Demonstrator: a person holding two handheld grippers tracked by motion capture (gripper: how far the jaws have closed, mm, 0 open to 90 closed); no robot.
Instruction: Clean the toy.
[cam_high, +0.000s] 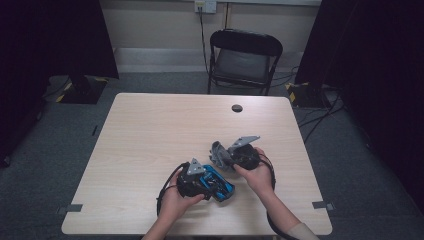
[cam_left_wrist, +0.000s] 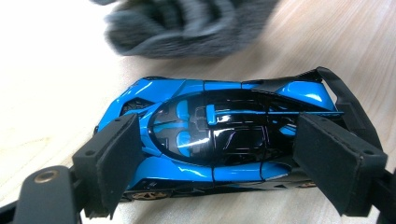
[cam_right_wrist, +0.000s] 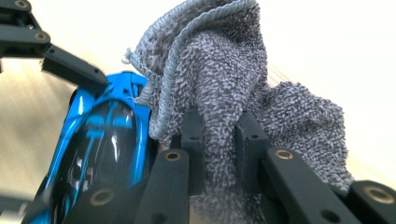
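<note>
A blue and black toy car rests on the pale wooden table, near its front edge. My left gripper is shut on the car, one pad at its nose and the other at its tail. In the high view the car lies to the right of the left gripper. My right gripper is shut on a grey knitted cloth, which bunches up above its jaws. The cloth hangs just beyond the car, close to its roof, with the right gripper behind it.
A small dark round hole sits in the table near its far edge. A black folding chair stands beyond the table. Dark curtains hang at both sides, and cables run over the carpet at the right.
</note>
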